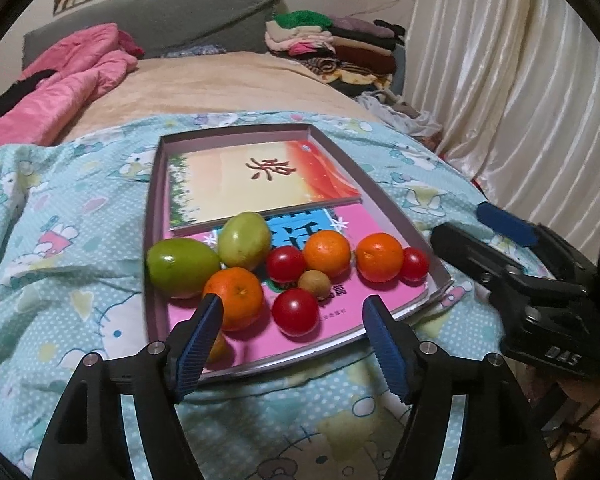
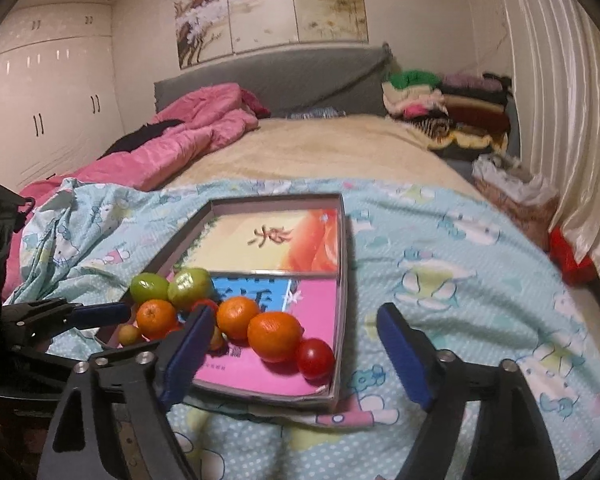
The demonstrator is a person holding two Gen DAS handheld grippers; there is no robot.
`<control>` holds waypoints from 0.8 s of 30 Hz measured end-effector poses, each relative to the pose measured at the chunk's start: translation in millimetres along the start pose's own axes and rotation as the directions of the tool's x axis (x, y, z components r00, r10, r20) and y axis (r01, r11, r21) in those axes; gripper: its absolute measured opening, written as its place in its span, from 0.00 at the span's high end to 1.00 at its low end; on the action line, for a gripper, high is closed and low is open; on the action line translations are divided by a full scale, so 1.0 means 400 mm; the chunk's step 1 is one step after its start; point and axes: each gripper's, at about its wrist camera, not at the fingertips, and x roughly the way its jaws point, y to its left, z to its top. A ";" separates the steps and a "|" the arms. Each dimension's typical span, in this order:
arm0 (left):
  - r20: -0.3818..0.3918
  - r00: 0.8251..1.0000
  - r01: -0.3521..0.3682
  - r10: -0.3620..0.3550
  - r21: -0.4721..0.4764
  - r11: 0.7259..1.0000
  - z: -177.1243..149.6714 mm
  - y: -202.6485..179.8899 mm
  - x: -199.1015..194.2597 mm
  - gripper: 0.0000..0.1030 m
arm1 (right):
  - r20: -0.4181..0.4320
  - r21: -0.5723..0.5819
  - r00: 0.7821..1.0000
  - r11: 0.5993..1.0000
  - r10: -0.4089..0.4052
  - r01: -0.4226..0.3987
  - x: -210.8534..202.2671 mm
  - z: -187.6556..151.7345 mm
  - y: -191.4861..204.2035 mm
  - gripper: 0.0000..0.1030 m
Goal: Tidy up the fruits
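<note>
A shallow grey box tray [image 1: 155, 184] lies on the blue cartoon quilt, lined with two books. In its near half sit two green fruits [image 1: 182, 266], three tangerines [image 1: 234, 298], three cherry tomatoes [image 1: 295, 311] and a small brown-green fruit [image 1: 314, 283]. My left gripper [image 1: 294, 320] is open and empty, its fingertips over the tray's near edge around the front tangerine and tomato. My right gripper [image 2: 296, 328] is open and empty, just in front of the tray [image 2: 342, 280], near a tangerine [image 2: 274, 336] and tomato [image 2: 315, 358]. It also shows in the left wrist view [image 1: 512, 264].
The tray lies on a bed covered by the blue quilt [image 1: 60, 248] and a beige blanket [image 1: 220, 84]. A pink duvet [image 1: 72, 76] is at the far left, folded clothes [image 1: 332, 44] at the headboard, curtains [image 1: 500, 80] on the right.
</note>
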 end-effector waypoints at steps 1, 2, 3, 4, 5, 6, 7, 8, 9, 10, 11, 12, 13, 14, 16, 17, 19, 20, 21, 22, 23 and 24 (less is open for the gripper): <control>0.006 1.000 -0.006 0.006 -0.010 1.000 -0.001 0.004 -0.006 0.27 | 0.016 -0.009 1.000 1.000 -0.003 0.003 -0.008 0.002 0.004 0.15; 0.013 1.000 -0.012 0.012 -0.020 1.000 -0.001 0.009 -0.014 0.26 | 0.026 -0.012 1.000 1.000 -0.001 0.001 -0.014 0.005 0.005 0.12; 0.021 1.000 -0.017 0.018 -0.029 0.999 -0.002 0.014 -0.021 0.26 | 0.041 -0.012 0.999 1.000 0.001 -0.001 -0.022 0.007 0.006 0.10; 0.029 0.999 -0.025 0.026 -0.042 0.999 -0.002 0.019 -0.029 0.24 | 0.050 -0.009 0.999 1.000 0.005 -0.005 -0.027 0.010 0.006 0.09; 0.034 0.999 -0.029 0.031 -0.052 0.998 -0.004 0.024 -0.035 0.24 | 0.063 -0.007 0.998 1.000 0.013 -0.012 -0.034 0.012 0.005 0.08; 0.038 0.999 -0.036 0.039 -0.064 0.997 -0.005 0.031 -0.043 0.24 | 0.075 -0.005 0.997 1.000 0.013 -0.013 -0.040 0.014 0.005 0.08; 0.038 0.998 -0.046 0.049 -0.075 0.996 -0.006 0.037 -0.048 0.23 | 0.091 -0.005 0.996 1.000 0.011 -0.010 -0.049 0.017 0.006 0.07; 0.036 0.998 -0.054 0.058 -0.085 0.995 -0.007 0.042 -0.053 0.23 | 0.102 -0.005 0.995 1.000 0.011 -0.011 -0.057 0.019 0.006 0.07; 0.035 0.997 -0.062 0.065 -0.093 0.994 -0.007 0.046 -0.057 0.23 | 0.115 -0.003 0.993 1.000 0.006 -0.005 -0.067 0.021 0.006 0.06; 0.039 0.997 -0.068 0.072 -0.103 0.992 -0.008 0.052 -0.064 0.23 | 0.137 -0.001 0.991 1.000 -0.004 0.005 -0.083 0.023 0.008 0.04; 0.044 0.996 -0.075 0.080 -0.113 0.991 -0.009 0.056 -0.074 0.23 | 0.151 -0.001 0.989 1.000 -0.007 0.007 -0.092 0.024 0.010 0.01; 0.049 0.995 -0.080 0.086 -0.116 0.990 -0.009 0.058 -0.081 0.23 | 0.171 -0.001 0.985 1.000 -0.007 0.008 -0.108 0.024 0.012 0.01; 0.054 0.994 -0.088 0.095 -0.119 0.989 -0.009 0.059 -0.089 0.23 | 0.186 -0.002 0.982 1.000 -0.003 0.003 -0.123 0.025 0.016 0.01; 0.058 0.993 -0.095 0.102 -0.121 0.988 -0.009 0.060 -0.095 0.23 | 0.194 -0.005 0.981 1.000 0.001 0.000 -0.133 0.025 0.019 0.01; 0.066 0.992 -0.101 0.110 -0.124 0.987 -0.010 0.059 -0.114 0.23 | 0.197 -0.015 0.980 1.000 0.005 -0.002 -0.151 0.024 0.032 0.01; 0.065 0.991 -0.111 0.120 -0.129 0.985 -0.010 0.056 -0.122 0.23 | 0.194 -0.017 0.981 1.000 0.008 -0.005 -0.157 0.023 0.037 0.01; 0.065 0.992 -0.102 0.112 -0.141 0.985 -0.017 0.054 -0.143 0.23 | 0.182 -0.017 0.983 1.000 0.008 -0.005 -0.168 0.026 0.048 0.01; 0.060 0.992 -0.102 0.112 -0.148 0.984 -0.023 0.052 -0.151 0.23 | 0.178 -0.013 0.984 1.000 0.012 -0.010 -0.172 0.026 0.050 0.01; 0.046 0.993 -0.103 0.111 -0.154 0.983 -0.031 0.048 -0.161 0.23 | 0.167 -0.003 0.986 1.000 0.030 -0.030 -0.180 0.029 0.054 0.01; 0.034 0.994 -0.097 0.104 -0.155 0.983 -0.041 0.045 -0.170 0.23 | 0.141 0.011 0.989 0.999 0.041 -0.043 -0.185 0.032 0.057 0.01; 0.021 0.994 -0.100 0.105 -0.157 0.982 -0.052 0.041 -0.180 0.23 | 0.122 0.022 0.992 0.999 0.043 -0.046 -0.188 0.030 0.059 0.01; 0.012 0.994 -0.105 0.108 -0.159 0.982 -0.061 0.038 -0.186 0.23 | 0.086 0.051 0.994 0.997 0.061 -0.065 -0.191 0.028 0.061 0.01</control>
